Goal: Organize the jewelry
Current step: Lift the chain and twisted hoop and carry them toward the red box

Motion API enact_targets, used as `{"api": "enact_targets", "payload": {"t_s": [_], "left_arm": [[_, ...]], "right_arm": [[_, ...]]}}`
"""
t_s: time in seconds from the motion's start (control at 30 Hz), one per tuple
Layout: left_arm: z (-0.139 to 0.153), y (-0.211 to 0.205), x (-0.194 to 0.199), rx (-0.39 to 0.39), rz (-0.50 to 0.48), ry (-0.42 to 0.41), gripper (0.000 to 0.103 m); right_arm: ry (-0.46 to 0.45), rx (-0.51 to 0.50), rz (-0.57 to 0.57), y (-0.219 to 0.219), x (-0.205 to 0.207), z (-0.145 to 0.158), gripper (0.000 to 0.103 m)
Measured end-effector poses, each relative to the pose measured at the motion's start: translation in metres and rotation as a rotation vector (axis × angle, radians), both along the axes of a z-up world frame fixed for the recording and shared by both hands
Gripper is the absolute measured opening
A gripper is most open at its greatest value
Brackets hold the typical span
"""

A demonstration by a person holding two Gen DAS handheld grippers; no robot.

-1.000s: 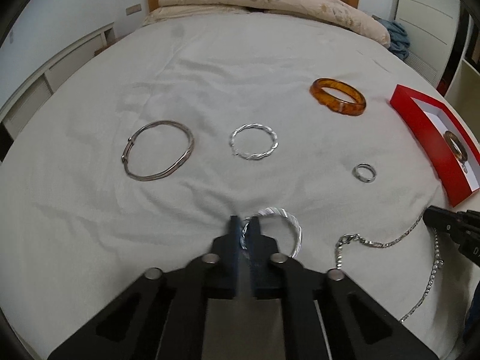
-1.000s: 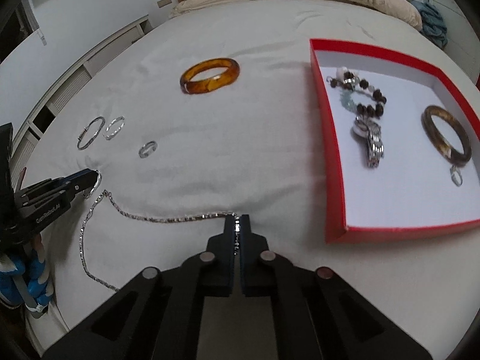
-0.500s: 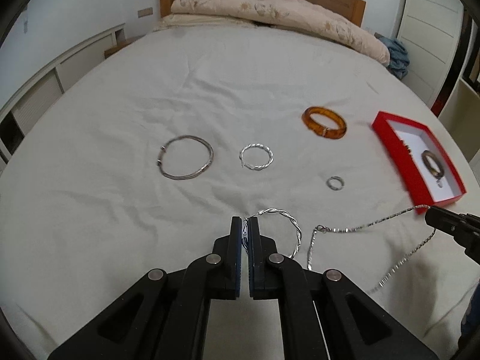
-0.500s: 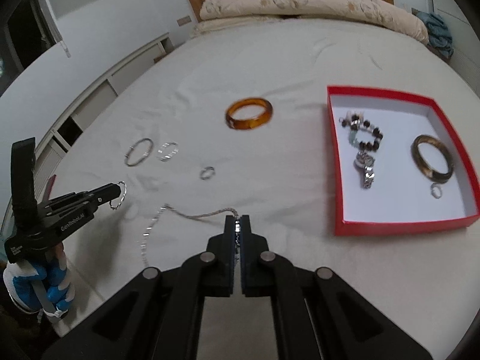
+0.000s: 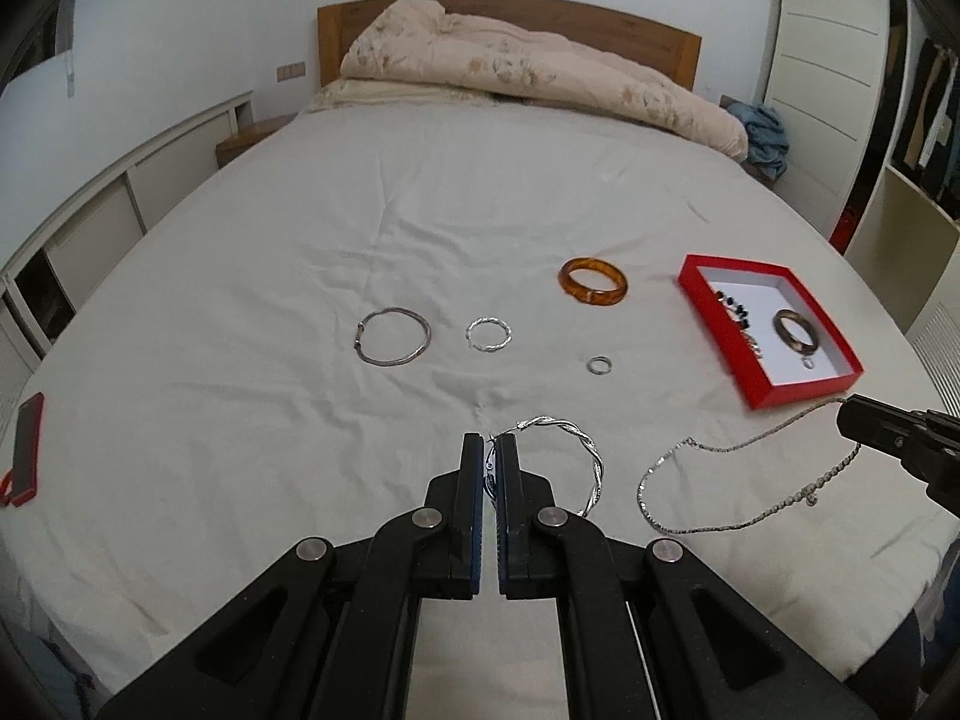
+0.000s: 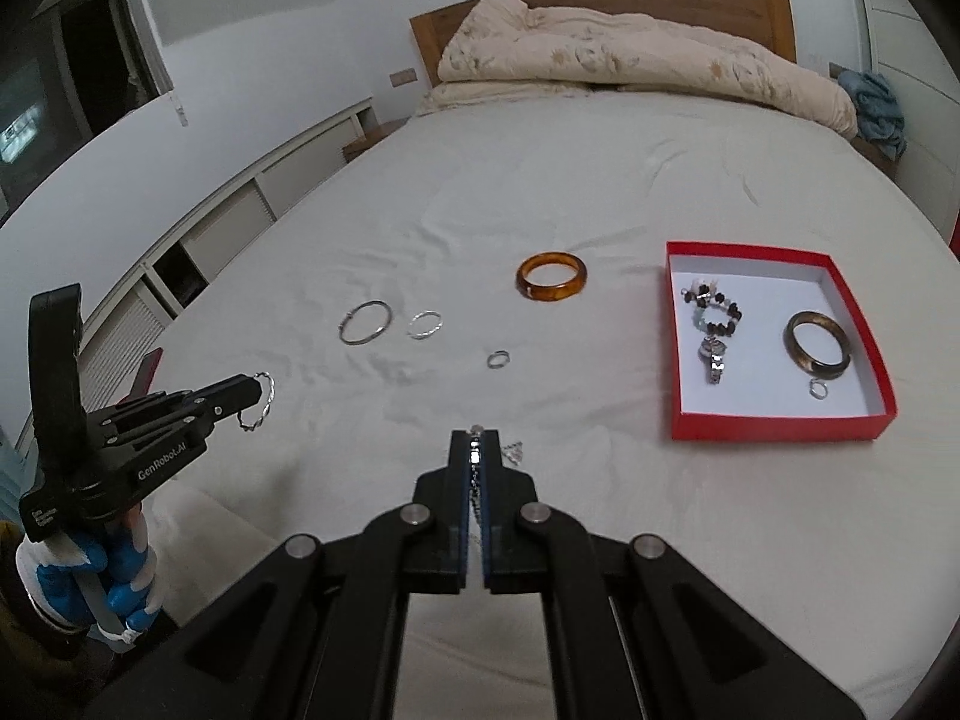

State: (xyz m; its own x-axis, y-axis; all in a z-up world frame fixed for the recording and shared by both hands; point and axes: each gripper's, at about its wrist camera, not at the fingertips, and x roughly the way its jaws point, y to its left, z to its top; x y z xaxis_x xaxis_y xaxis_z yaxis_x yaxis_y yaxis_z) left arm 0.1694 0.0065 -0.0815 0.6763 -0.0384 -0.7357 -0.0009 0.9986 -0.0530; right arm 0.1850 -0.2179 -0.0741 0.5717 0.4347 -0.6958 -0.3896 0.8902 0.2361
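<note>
My left gripper [image 5: 490, 444] is shut on a twisted silver hoop [image 5: 576, 450], held above the white bed sheet; the right wrist view shows the hoop [image 6: 264, 399] hanging at its tips. My right gripper [image 6: 475, 435] is shut on a thin silver chain [image 6: 476, 480], which hangs in a long loop [image 5: 720, 480] in the left wrist view. A red box [image 6: 774, 420] to the right holds a beaded bracelet [image 6: 714, 312], a brown bangle [image 6: 819, 342] and a small ring [image 6: 819, 389]. On the sheet lie an amber bangle [image 6: 551, 276], a silver bangle [image 6: 365, 322], a small twisted hoop [image 6: 425, 324] and a ring [image 6: 498, 359].
A rumpled beige duvet [image 5: 540, 72] lies against the wooden headboard at the far end. A red phone [image 5: 24, 450] rests near the bed's left edge. White cabinets run along the left wall, and a wardrobe [image 5: 828, 60] stands at the right.
Both grippers have risen and pulled back from the bed. The twisted hoop and the chain came up off the sheet with them. The other jewelry has not moved.
</note>
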Motion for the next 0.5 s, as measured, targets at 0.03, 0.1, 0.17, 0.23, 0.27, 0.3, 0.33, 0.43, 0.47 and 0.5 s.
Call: {"api": "enact_targets", "payload": {"t_s": [0.03, 0.1, 0.17, 0.23, 0.27, 0.3, 0.33, 0.43, 0.47, 0.5], "left_arm": [[0.004, -0.001, -0.005, 0.002, -0.001, -0.006, 0.003], [0.010, -0.002, -0.015, 0.003, -0.006, -0.019, 0.003], [0.015, -0.005, -0.024, 0.006, -0.012, -0.031, 0.003], [0.019, -0.008, -0.031, 0.006, -0.019, -0.043, 0.003], [0.021, -0.009, -0.034, 0.006, -0.022, -0.048, 0.003], [0.023, -0.010, -0.038, 0.008, -0.027, -0.056, 0.003], [0.026, -0.011, -0.041, 0.009, -0.033, -0.062, 0.003], [0.032, -0.015, -0.050, 0.011, -0.043, -0.080, 0.003], [0.034, -0.016, -0.052, 0.010, -0.046, -0.085, 0.003], [0.036, -0.018, -0.054, 0.011, -0.050, -0.090, 0.003]], "right_arm": [[-0.003, 0.000, 0.001, -0.001, -0.004, 0.003, 0.002], [-0.014, -0.002, 0.002, -0.001, -0.015, 0.009, 0.002], [-0.021, -0.001, 0.003, -0.001, -0.022, 0.013, 0.002], [-0.032, -0.002, 0.004, -0.001, -0.030, 0.019, 0.002], [-0.037, -0.003, 0.005, -0.001, -0.033, 0.021, 0.002], [-0.043, -0.004, 0.005, -0.001, -0.037, 0.024, 0.002], [-0.049, -0.004, 0.005, -0.001, -0.040, 0.027, 0.002], [-0.064, -0.005, 0.003, -0.003, -0.049, 0.034, 0.002], [-0.069, -0.005, 0.002, -0.003, -0.051, 0.037, 0.002], [-0.075, -0.005, 0.001, -0.004, -0.055, 0.040, 0.002]]}}
